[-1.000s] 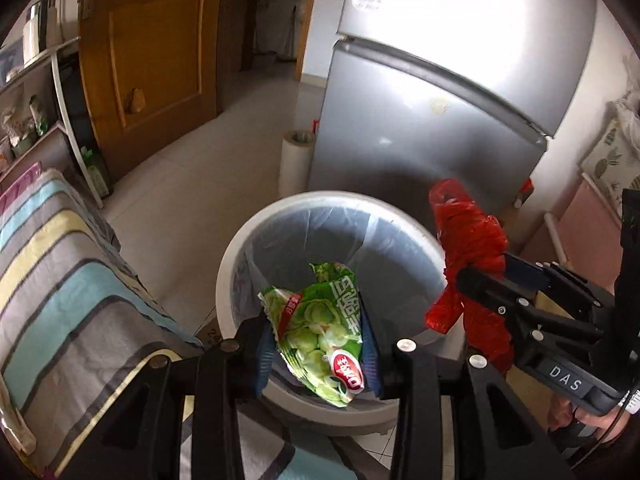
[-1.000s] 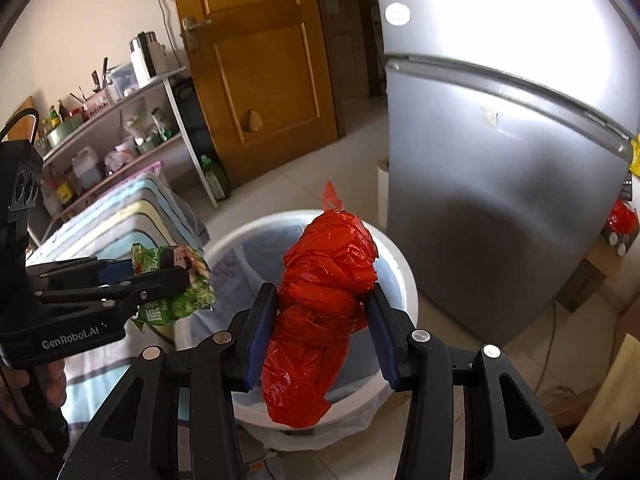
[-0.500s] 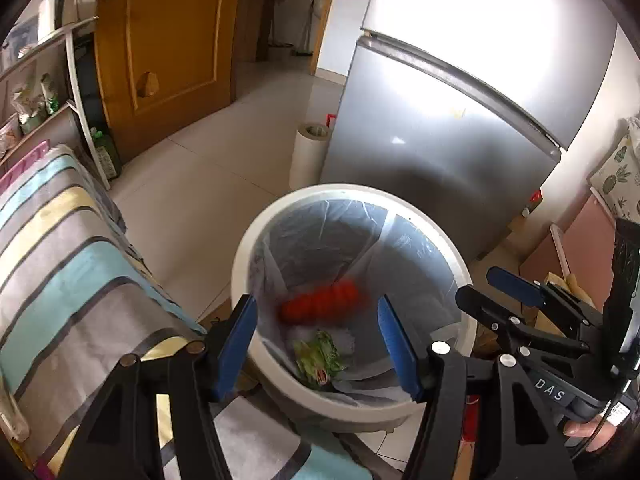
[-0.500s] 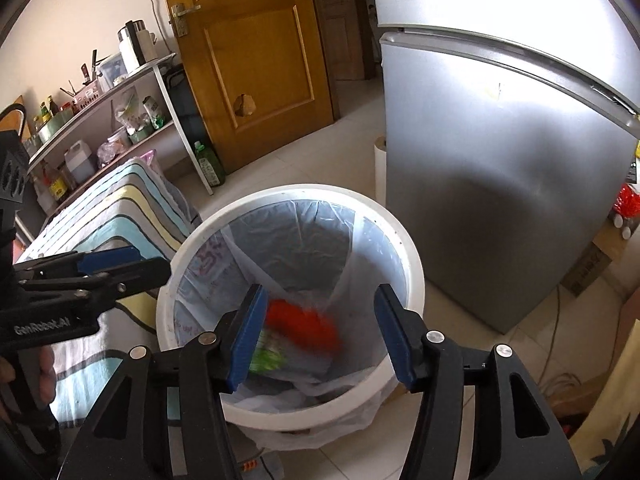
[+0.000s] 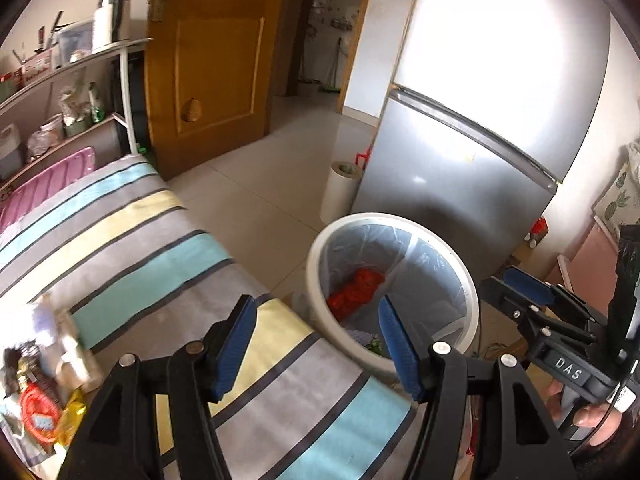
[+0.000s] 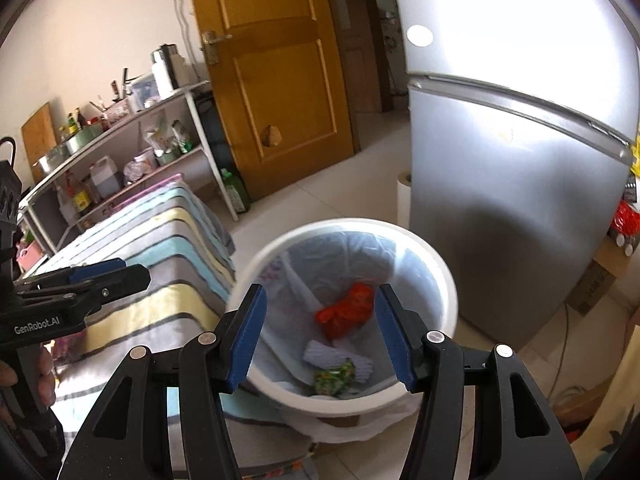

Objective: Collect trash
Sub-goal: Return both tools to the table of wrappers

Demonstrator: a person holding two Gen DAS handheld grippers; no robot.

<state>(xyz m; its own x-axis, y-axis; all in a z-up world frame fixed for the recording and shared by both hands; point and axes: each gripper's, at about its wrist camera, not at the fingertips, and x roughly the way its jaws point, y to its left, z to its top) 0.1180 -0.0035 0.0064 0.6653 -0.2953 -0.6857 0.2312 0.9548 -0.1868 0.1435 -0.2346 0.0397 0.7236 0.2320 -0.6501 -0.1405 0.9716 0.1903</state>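
A white round trash bin (image 5: pixel 472 292) (image 6: pixel 448 276) with a clear liner stands on the floor beside the striped table. Inside lie a red plastic bag (image 6: pixel 346 312) (image 5: pixel 356 292), a green snack wrapper (image 6: pixel 334 376) and a white piece (image 6: pixel 324 354). My left gripper (image 5: pixel 316 344) is open and empty over the table's edge, left of the bin. My right gripper (image 6: pixel 320 332) is open and empty above the bin. More trash (image 5: pixel 44 384), wrappers and packets, lies on the table at the far left in the left wrist view.
The striped tablecloth (image 5: pixel 132 248) (image 6: pixel 160 240) covers the table. A silver fridge (image 5: pixel 480 140) (image 6: pixel 520 160) stands behind the bin, a paper roll (image 5: pixel 340 192) beside it. A wooden door (image 6: pixel 276 72) and a cluttered shelf (image 6: pixel 120 148) are at the back left.
Both grippers opened and dropped the green wrapper and the red bag into the bin. Since then both have pulled back; the left one has swung left over the table.
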